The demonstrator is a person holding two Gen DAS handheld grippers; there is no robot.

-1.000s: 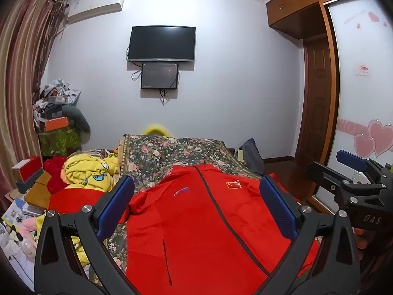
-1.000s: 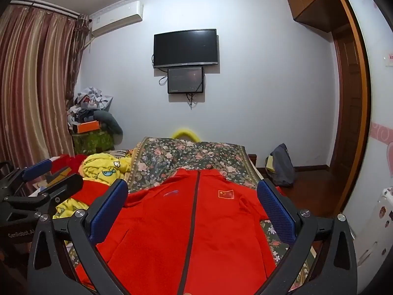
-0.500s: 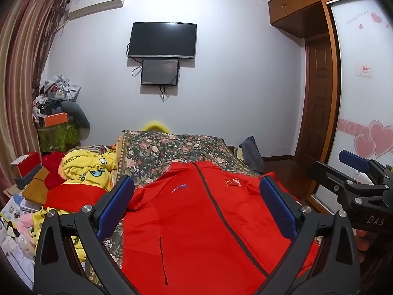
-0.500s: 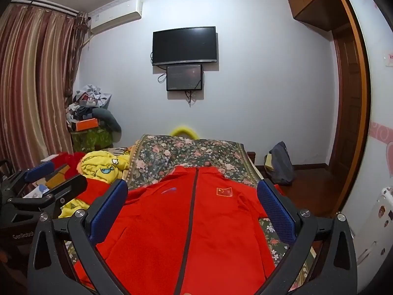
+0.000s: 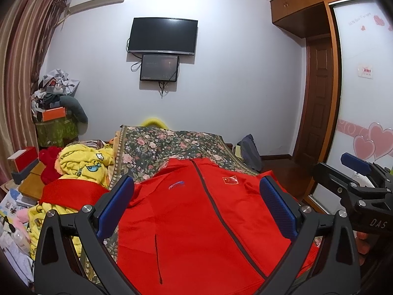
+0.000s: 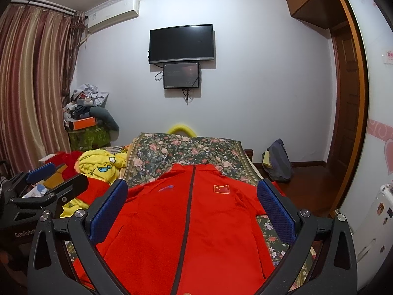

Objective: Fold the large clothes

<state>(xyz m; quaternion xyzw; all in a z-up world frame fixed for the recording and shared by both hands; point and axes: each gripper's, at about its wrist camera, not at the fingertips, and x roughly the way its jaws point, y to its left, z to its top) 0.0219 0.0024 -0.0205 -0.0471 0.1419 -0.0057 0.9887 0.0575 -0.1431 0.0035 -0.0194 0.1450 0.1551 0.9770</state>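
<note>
Red jacket [image 6: 196,221] flat on bed [image 6: 186,150]

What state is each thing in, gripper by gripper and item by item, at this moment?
Left gripper: jaws open, holding nothing.
Right gripper: jaws open, holding nothing.
Red jacket: spread flat on the bed, front up, zipped, not yet folded.
Floral bedspread: laid over the bed under the jacket.
Yellow garment: crumpled in a heap.
Television: screen dark.
Curtain: drawn.

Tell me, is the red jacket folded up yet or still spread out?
Spread out. The red jacket lies flat, front up, on the flowery bedspread, zipper closed, one sleeve stretched sideways.
</note>
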